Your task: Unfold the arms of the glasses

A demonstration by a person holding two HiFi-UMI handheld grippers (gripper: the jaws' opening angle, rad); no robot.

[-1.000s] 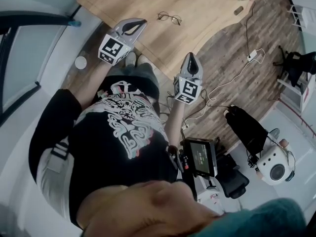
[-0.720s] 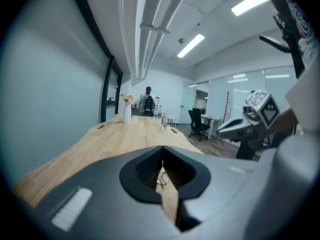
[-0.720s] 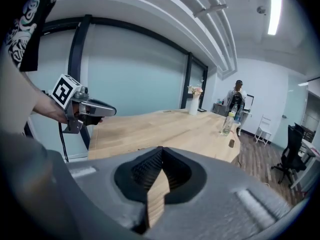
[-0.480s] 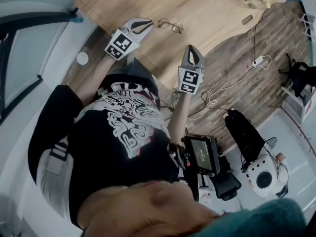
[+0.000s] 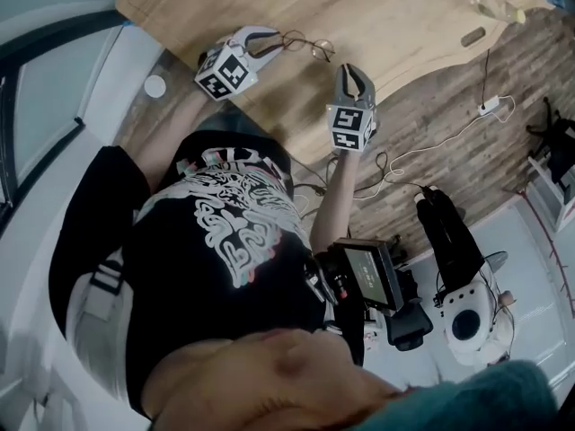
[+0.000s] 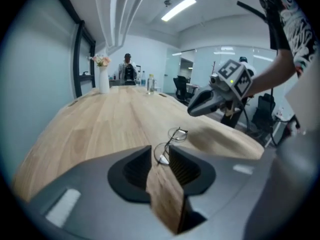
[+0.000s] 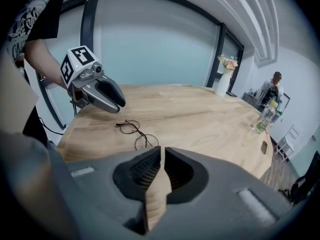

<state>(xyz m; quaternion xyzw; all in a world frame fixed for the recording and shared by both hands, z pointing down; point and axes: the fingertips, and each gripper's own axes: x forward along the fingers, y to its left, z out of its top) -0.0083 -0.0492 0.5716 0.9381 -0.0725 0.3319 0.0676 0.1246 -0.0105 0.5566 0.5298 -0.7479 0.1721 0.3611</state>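
Note:
Thin wire-framed glasses (image 5: 305, 45) lie folded on the wooden table (image 5: 395, 12) near its front edge. My left gripper (image 5: 275, 40) hangs just left of them. In the left gripper view its jaws are opening, with a narrow gap; the glasses (image 6: 169, 145) lie just past the tips and nothing is pressed between them. My right gripper (image 5: 351, 68) hovers to the right of the glasses, over the table edge, with its tips together and nothing in them. In the right gripper view the glasses (image 7: 136, 132) lie ahead and to the left, below the left gripper (image 7: 119, 104).
A white vase with flowers (image 6: 103, 77) and bottles (image 6: 150, 84) stand at the table's far end, where a person (image 6: 127, 72) stands. A small dark object (image 5: 472, 36) lies near the table's right edge. Cables (image 5: 449, 133) run over the floor.
Both grippers have come down and forward towards the glasses. The left gripper's tips now reach the glasses' left side, and its jaws have parted slightly.

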